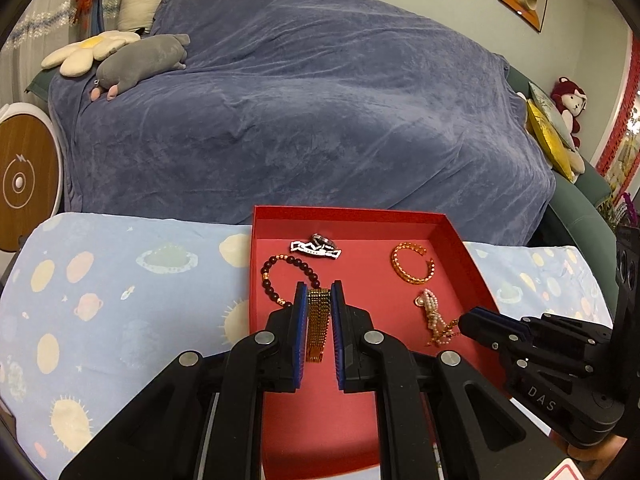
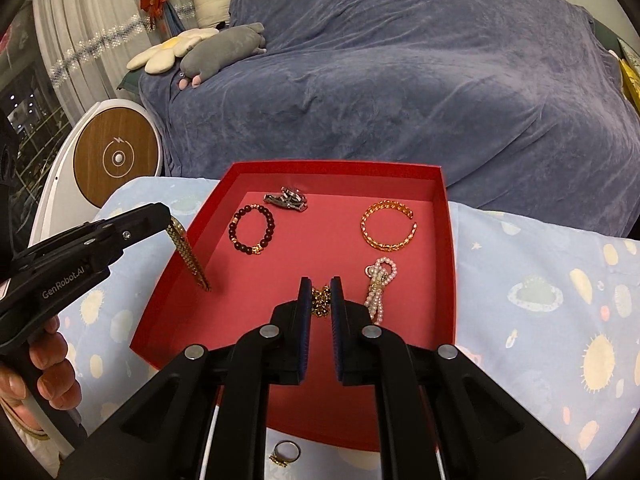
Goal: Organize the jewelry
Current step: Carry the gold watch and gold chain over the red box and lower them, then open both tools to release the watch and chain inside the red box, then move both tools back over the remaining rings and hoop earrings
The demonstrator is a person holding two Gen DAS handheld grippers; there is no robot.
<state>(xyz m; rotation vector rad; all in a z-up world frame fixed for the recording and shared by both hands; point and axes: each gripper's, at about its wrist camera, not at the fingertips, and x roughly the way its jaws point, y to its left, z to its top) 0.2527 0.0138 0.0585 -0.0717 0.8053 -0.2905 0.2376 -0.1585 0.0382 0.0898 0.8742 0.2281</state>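
Observation:
A red tray lies on the patterned cloth. My left gripper is shut on a gold mesh bracelet, which hangs over the tray's left side; it also shows in the right wrist view. My right gripper is shut on a gold chain low over the tray floor; in the left wrist view its tips hold the chain. In the tray lie a dark bead bracelet, a silver piece, a gold cuff and a pearl bracelet.
A gold ring lies on the cloth in front of the tray. A sofa under a blue throw stands behind the table, with plush toys. A round white and wood appliance stands at the left.

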